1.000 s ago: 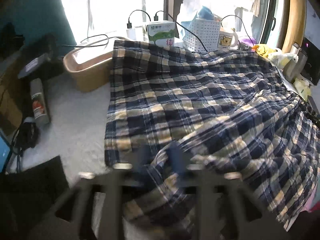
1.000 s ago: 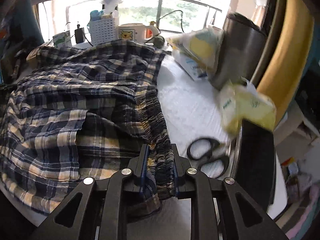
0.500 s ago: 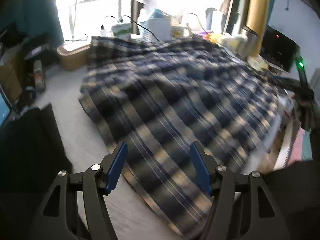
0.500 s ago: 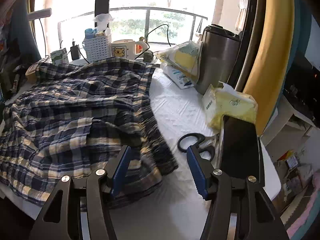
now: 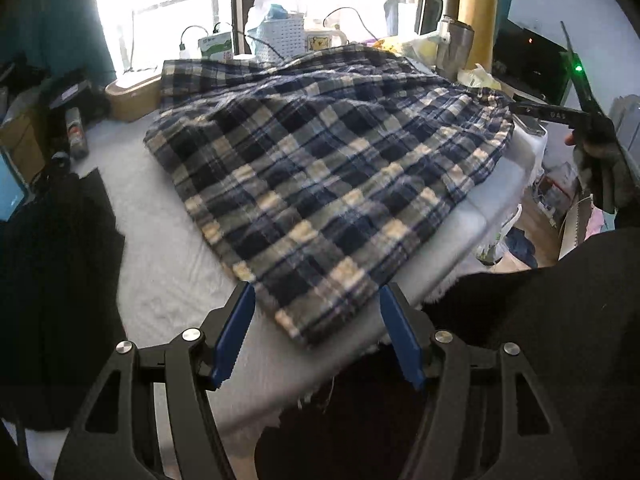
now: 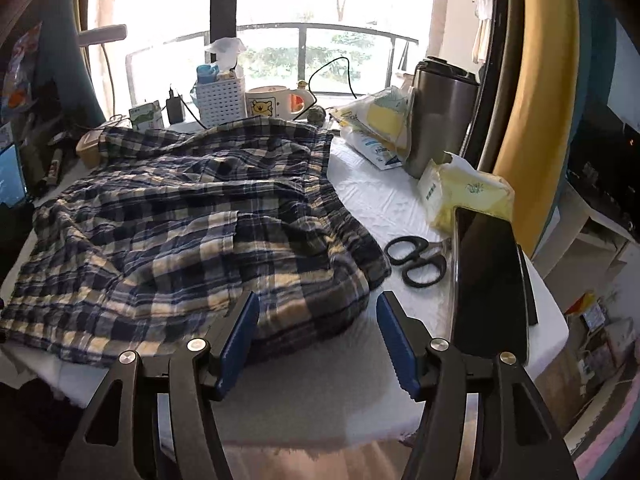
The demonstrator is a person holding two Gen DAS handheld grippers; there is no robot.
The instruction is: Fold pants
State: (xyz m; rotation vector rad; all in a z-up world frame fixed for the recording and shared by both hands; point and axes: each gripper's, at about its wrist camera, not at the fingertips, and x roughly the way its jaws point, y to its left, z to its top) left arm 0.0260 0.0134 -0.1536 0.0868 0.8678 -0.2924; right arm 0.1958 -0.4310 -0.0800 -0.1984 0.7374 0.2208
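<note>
My left tool hangs over the near edge of the white-covered surface, blue pads spread wide w/ nothing pinched between them. The plaid pants lie spread across the middle of that surface, navy, cream & grey check; their nearest corner sits just ahead of the left tool's pads, seen in the gap but not gripped. A black cloth lies left of the pants, apart from them. Beyond the pants, by the window, stand a white slotted basket and a tan tub.

My right tool also gapes wide, having just been opening; it holds nothing now. The pants' gathered waistband end bunches in a rumpled heap just ahead of its pads, w/ the left pad close to the cloth; can't tell if it touches. Right of the pants on the surface: black-handled scissors, just beside the waistband; a dark flat slab, maybe a phone or tablet, further right; a yellow tissue pack behind that; a steel tumbler further back. A cream kettle w/ bear print stands behind the pants near the window.

In the left view my right tool shows at the pants' far right end, gloved hand on it.
</note>
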